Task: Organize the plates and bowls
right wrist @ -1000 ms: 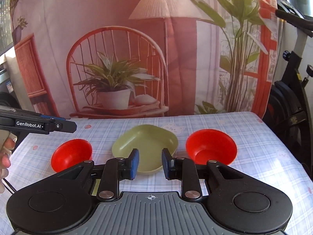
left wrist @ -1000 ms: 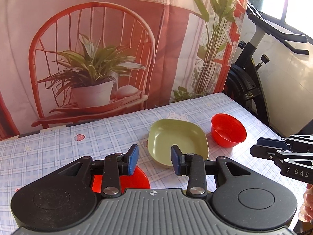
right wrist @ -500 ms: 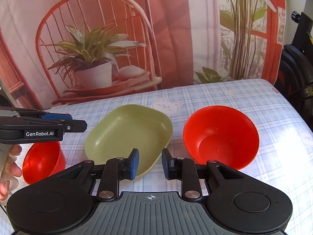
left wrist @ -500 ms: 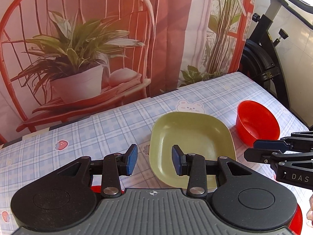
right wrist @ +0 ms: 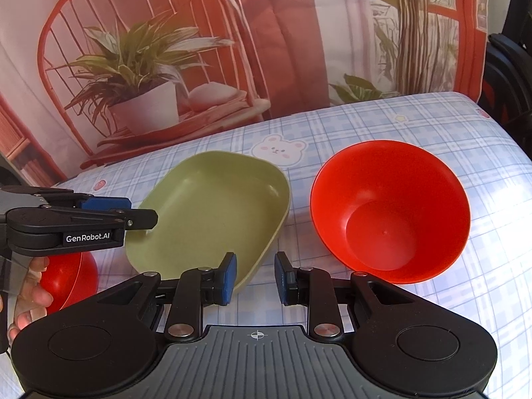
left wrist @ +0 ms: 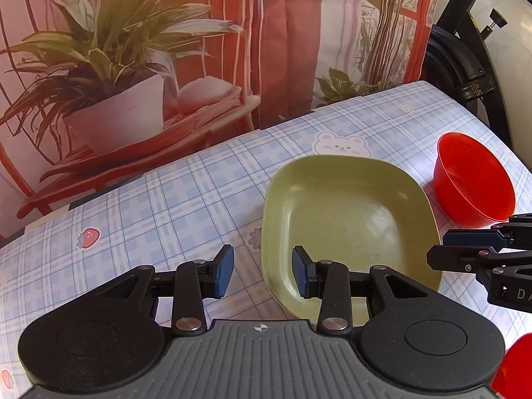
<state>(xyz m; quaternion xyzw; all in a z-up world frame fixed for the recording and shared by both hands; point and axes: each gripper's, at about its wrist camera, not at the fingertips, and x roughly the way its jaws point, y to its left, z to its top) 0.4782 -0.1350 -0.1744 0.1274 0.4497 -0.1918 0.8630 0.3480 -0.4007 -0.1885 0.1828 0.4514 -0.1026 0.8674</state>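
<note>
A green square plate (left wrist: 345,219) (right wrist: 212,209) lies mid-table. A red bowl (right wrist: 392,209) (left wrist: 472,179) stands to its right. A second red bowl (right wrist: 71,274) sits to the plate's left, mostly hidden behind the left gripper; a red sliver (left wrist: 515,365) shows at the lower right of the left wrist view. My left gripper (left wrist: 262,274) is open and empty, straddling the plate's near left rim. My right gripper (right wrist: 255,277) is open and empty, just in front of the gap between plate and right bowl.
The table (left wrist: 166,199) has a blue plaid cloth with cartoon prints. A printed backdrop of a chair and plants (right wrist: 139,76) hangs behind its far edge. An exercise bike (left wrist: 465,50) stands beyond the table's right side.
Both grippers have moved forward and lower toward the dishes. The plate and the right bowl now look larger and closer. Both jaws stayed open.
</note>
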